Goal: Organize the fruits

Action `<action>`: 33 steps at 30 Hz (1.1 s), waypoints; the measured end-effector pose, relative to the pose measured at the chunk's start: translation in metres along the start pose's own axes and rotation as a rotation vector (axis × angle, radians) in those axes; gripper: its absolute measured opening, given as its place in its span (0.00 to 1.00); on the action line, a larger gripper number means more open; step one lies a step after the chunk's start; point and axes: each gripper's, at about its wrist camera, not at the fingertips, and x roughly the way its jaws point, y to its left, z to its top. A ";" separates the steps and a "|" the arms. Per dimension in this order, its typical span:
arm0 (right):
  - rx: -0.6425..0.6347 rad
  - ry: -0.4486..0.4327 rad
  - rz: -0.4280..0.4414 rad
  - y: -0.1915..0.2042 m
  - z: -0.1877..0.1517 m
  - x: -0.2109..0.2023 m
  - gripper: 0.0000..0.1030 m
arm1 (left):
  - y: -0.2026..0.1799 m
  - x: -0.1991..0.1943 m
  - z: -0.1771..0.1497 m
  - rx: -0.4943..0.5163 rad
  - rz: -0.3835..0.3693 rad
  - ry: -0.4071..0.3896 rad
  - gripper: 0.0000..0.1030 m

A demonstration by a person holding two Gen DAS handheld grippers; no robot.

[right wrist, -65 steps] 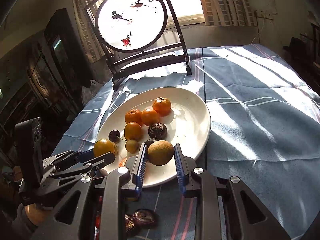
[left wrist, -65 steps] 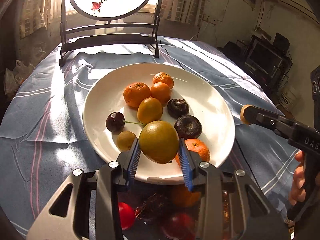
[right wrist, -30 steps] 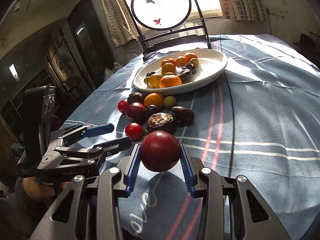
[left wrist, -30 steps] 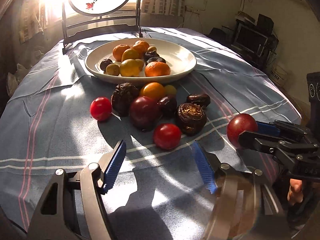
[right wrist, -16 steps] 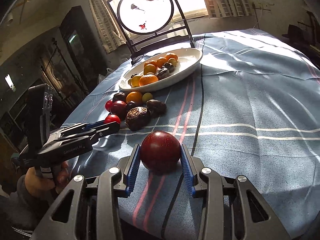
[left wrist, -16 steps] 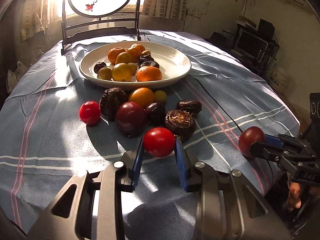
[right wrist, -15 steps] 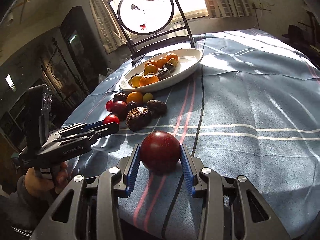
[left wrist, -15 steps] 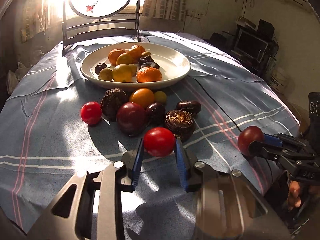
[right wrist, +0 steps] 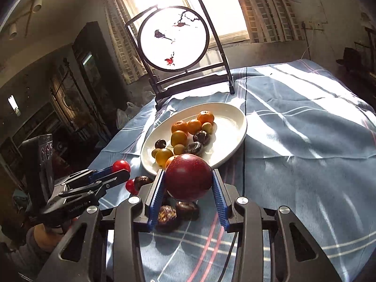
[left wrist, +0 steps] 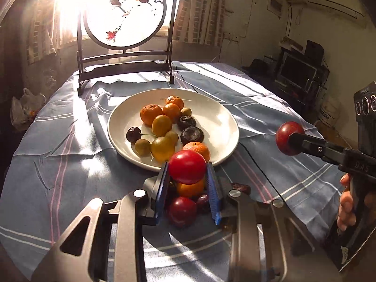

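Left gripper [left wrist: 188, 181] clamped on a bright red tomato [left wrist: 187, 166], blue pads pressed against both its sides, lifted clear of the cloth and held just before the near rim of the white plate [left wrist: 218, 122]. Right gripper [right wrist: 188, 188] pinching a dark red plum [right wrist: 188, 176] the same way, raised above the blue striped tablecloth [right wrist: 293, 164], also close to the plate's near edge. Seen from the left wrist view off to the right, well apart from the plate, with a hand [left wrist: 346, 208] on its grip. On the plate: several oranges [left wrist: 150, 114], yellow-green fruits [left wrist: 162, 148], two dark wrinkled fruits [left wrist: 192, 135] and a dark cherry [left wrist: 133, 134] with a stem, all clustered on the left half. Below the left pads, on the cloth: another orange [left wrist: 189, 188], a dark red plum-like fruit [left wrist: 181, 211] and dark pieces beside them. Behind the plate, a round painted screen [left wrist: 124, 11] on a dark stand, upright, backlit by the window.
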 end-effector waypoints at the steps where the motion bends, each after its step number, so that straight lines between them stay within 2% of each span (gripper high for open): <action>1: 0.006 0.004 -0.005 -0.002 0.008 0.009 0.39 | 0.002 0.008 0.006 -0.005 0.002 0.006 0.29; 6: -0.003 0.037 -0.030 -0.003 0.035 0.057 0.39 | 0.012 0.050 0.026 -0.027 0.027 0.052 0.31; 7: -0.004 0.046 -0.020 -0.003 0.038 0.066 0.40 | 0.015 0.055 0.027 -0.039 0.032 0.056 0.35; 8: -0.007 0.058 -0.021 -0.004 0.040 0.074 0.41 | 0.019 0.059 0.028 -0.052 0.038 0.055 0.47; 9: -0.005 0.060 -0.036 -0.005 0.041 0.077 0.41 | 0.022 0.058 0.028 -0.067 0.037 0.050 0.55; 11: 0.003 0.040 -0.036 -0.004 0.039 0.073 0.50 | 0.026 0.049 0.025 -0.085 0.030 0.028 0.61; 12: -0.003 0.035 -0.038 -0.002 0.036 0.070 0.50 | 0.026 0.042 0.022 -0.080 0.034 0.020 0.63; 17: -0.065 0.046 -0.044 0.013 0.000 0.037 0.50 | 0.022 0.009 -0.015 -0.043 0.017 0.032 0.63; 22: -0.124 0.129 0.000 0.031 -0.049 0.020 0.50 | 0.013 -0.012 -0.055 0.000 0.025 0.067 0.63; 25: -0.160 0.165 0.006 0.044 -0.066 0.025 0.49 | 0.010 -0.014 -0.072 0.000 0.029 0.088 0.63; 29: -0.152 0.207 -0.002 0.053 -0.072 0.043 0.49 | 0.010 -0.015 -0.085 -0.014 0.033 0.108 0.63; 33: -0.190 0.250 -0.060 0.063 -0.070 0.066 0.51 | 0.008 -0.013 -0.086 -0.007 0.039 0.113 0.63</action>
